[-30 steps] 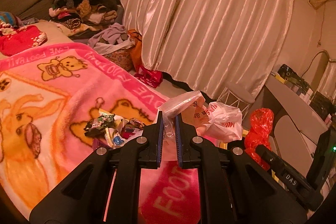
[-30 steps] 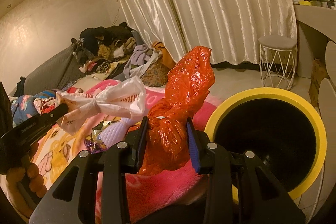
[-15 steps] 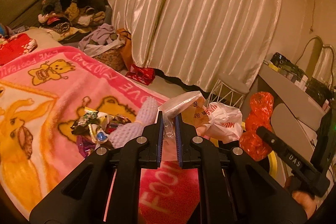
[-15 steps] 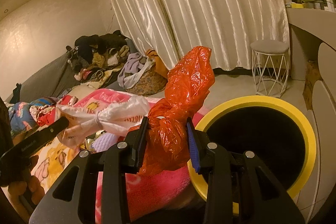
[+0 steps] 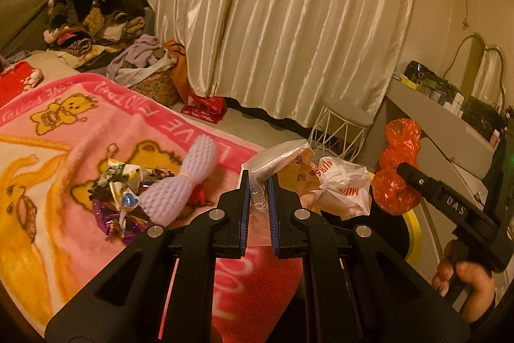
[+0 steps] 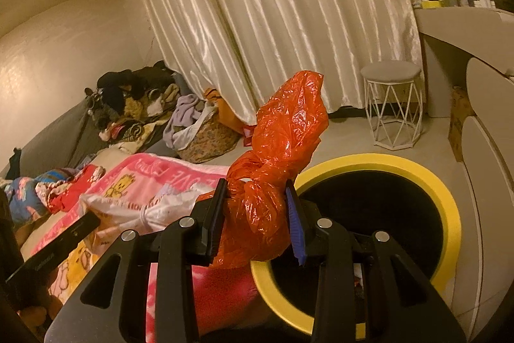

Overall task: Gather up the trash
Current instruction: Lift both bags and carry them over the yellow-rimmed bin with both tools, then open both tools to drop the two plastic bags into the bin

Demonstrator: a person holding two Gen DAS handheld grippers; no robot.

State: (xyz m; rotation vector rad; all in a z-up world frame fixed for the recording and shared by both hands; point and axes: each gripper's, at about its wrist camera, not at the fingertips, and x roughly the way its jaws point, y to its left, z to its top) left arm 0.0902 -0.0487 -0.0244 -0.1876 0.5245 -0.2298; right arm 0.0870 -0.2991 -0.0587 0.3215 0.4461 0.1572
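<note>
On the far left of the left wrist view we see the pink bear-print blanket (image 5: 96, 130) spread over the bed. A cluster of crumpled wrappers (image 5: 120, 195) lies on it, and a knitted lilac item (image 5: 183, 182) rests just beside and partly over that cluster. Behind, against the wall, sits a pile of clothes (image 5: 93, 12).

At centre we have the left gripper (image 5: 258, 185), its pads closed almost fully on the thin neck of the white plastic bag (image 5: 337, 188). The knotted body of the bag (printed with red lettering) hangs out past the fingertips to the right, off the edge of the bed.

Further right, the red plastic bag (image 5: 396, 172) appears, clamped by the right gripper (image 5: 408, 174); the holding hand (image 5: 462, 282) shows at the lower right edge.

In the right wrist view, the white plastic bag (image 6: 144, 208) sits at the left, above the blanket (image 6: 154, 172). At centre the right gripper (image 6: 255, 204) grips the red plastic bag (image 6: 282, 156) by its bunched middle, with the loose top standing upright above the fingers. Just right of it we find the bin (image 6: 449, 214), yellow-rimmed with a black interior; the lower end of the red bag overlaps the near-left part of the rim. A white wire stool (image 6: 393, 105) stands on the floor beyond, before the curtain (image 6: 273, 21).
</note>
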